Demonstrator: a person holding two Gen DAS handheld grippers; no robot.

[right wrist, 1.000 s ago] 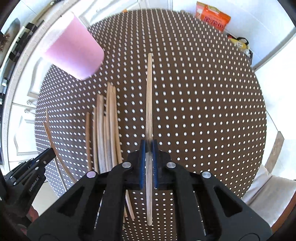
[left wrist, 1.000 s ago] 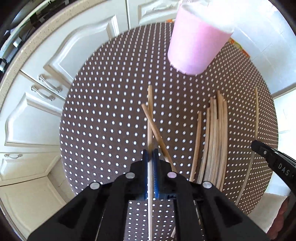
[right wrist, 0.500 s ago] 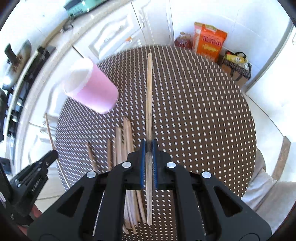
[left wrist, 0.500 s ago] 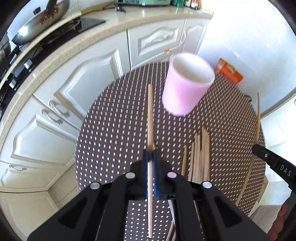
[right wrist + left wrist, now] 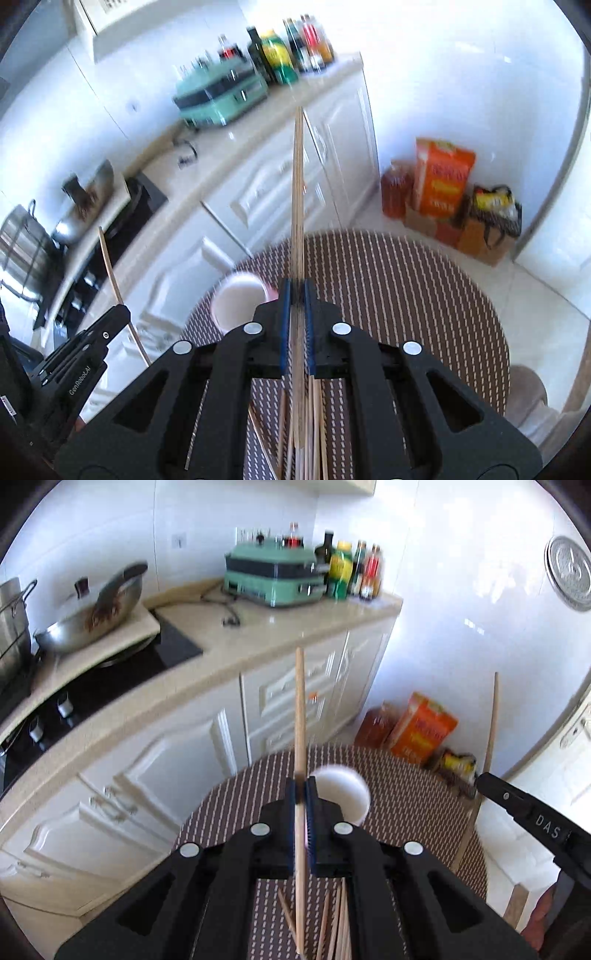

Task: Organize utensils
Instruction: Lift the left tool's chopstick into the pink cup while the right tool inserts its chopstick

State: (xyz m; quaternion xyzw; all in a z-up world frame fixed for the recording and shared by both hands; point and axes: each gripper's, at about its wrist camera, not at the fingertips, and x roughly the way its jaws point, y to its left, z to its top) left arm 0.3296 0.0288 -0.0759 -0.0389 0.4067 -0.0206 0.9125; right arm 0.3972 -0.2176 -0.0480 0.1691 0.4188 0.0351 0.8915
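My left gripper [image 5: 303, 786] is shut on a wooden chopstick [image 5: 300, 709] that points up and away over the round dotted table [image 5: 406, 786]. My right gripper [image 5: 296, 291] is shut on another chopstick [image 5: 297, 177], raised the same way; it also shows in the left wrist view [image 5: 493, 716]. The pink cup [image 5: 341, 794] stands on the table just beyond both grippers, its white inside facing me; it also shows in the right wrist view [image 5: 238, 301]. Several loose chopsticks [image 5: 340, 923] lie on the table under the grippers.
White kitchen cabinets [image 5: 155, 768] and a beige counter [image 5: 229, 646] with a green appliance [image 5: 273, 576], bottles and a wok [image 5: 92, 609] run behind the table. An orange box [image 5: 423, 727] and bags stand on the floor by the wall.
Both grippers have tilted up and risen with their chopsticks, so the views swung from the tabletop to the kitchen counter. The cup now sits low, right by the fingertips.
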